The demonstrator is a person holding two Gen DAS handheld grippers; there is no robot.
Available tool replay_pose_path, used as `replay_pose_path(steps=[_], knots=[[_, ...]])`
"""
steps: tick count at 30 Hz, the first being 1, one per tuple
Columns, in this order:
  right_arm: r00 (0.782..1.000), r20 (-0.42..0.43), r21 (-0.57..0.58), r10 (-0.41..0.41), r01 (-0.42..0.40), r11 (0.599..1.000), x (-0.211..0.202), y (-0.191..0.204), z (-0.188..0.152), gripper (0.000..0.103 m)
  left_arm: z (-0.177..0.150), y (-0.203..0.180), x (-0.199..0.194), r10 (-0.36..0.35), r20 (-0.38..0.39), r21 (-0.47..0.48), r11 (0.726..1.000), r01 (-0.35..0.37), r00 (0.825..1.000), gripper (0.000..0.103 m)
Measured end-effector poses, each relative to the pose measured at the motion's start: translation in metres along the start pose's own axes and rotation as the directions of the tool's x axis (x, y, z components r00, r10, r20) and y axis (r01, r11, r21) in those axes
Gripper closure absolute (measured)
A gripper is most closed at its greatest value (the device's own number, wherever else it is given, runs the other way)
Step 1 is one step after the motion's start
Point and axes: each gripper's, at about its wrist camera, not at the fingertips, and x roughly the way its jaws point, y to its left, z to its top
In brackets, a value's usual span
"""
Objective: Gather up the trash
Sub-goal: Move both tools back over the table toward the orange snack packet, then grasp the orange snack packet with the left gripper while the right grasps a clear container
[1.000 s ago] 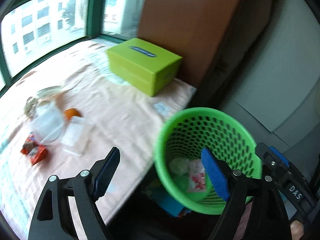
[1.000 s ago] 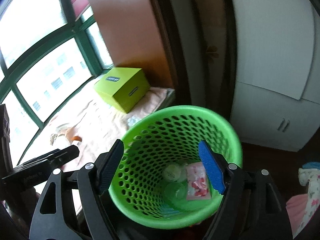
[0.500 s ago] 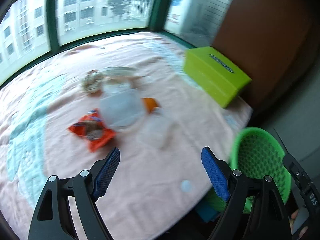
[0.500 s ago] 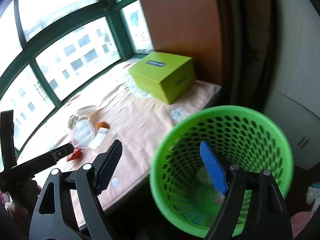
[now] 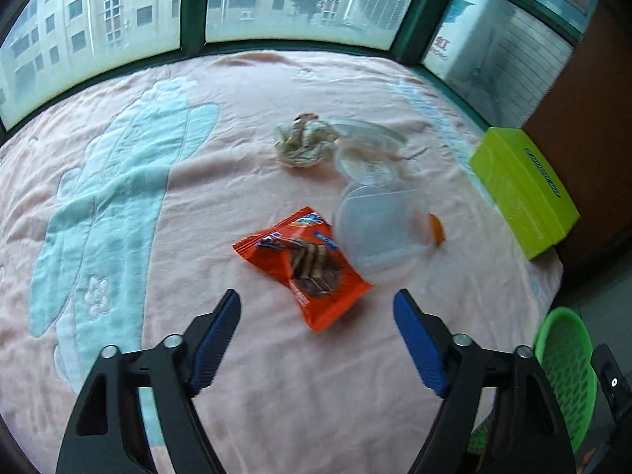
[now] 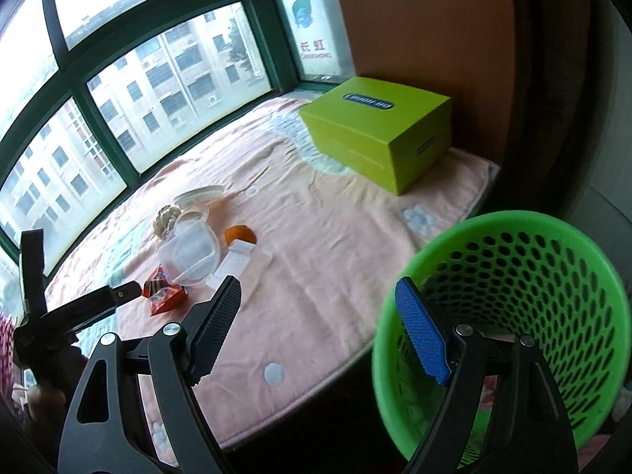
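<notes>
An orange snack packet (image 5: 304, 264) lies on the pink blanket (image 5: 197, 355), just ahead of my left gripper (image 5: 316, 304). The left jaws are closing, still wide apart, and no pad touches anything. Beside the packet are a clear plastic tub (image 5: 379, 229), an orange scrap (image 5: 436, 229), a crumpled wrapper (image 5: 302, 144) and a clear lid (image 5: 367, 134). My right gripper (image 6: 318, 288) is open and empty, with its right finger over the rim of the green mesh basket (image 6: 513, 237). The right wrist view shows a left finger (image 6: 118, 294) close to the packet (image 6: 164, 296).
A lime-green box (image 5: 521, 185) stands at the blanket's right end against a brown panel. Green-framed windows run along the far side. The basket (image 5: 565, 363) sits off the blanket's near right edge. A flat clear box (image 6: 237, 264) lies by the tub.
The left gripper swung from the basket over to the blanket and came down close to the orange packet, its jaws narrowing a little. The right gripper drifted left off the basket's middle.
</notes>
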Motion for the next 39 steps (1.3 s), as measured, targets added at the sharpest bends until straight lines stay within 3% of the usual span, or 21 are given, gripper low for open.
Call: replay_pose_path(steps=[10,12,23,32,39], knots=[[0.998,-0.065,-0.008,0.02,-0.02,1.0,0.037,0.016,0.003,0.023,0.006,0.002,0.042,-0.005,-0.09,-0.005,1.0,0.004,0.996,0.026],[0.997,-0.076,-0.007,0.023,-0.024,1.0,0.043,0.017,0.002,0.023,0.008,0.0,0.047,-0.002,-0.099,-0.003,1.0,0.001,0.995,0.02],[0.992,-0.125,-0.011,0.027,-0.029,1.0,0.072,0.024,0.002,0.023,0.013,-0.011,0.076,0.052,-0.122,0.041,0.998,-0.048,0.991,0.019],[0.988,-0.152,-0.02,0.042,-0.045,0.999,0.086,0.035,0.001,0.023,0.012,0.001,0.07,0.035,-0.115,0.037,0.999,-0.031,0.993,0.039],[0.985,-0.165,-0.02,0.053,-0.057,0.998,0.093,0.04,-0.002,0.023,0.009,0.015,0.062,0.014,-0.114,0.024,1.0,-0.011,0.993,0.042]])
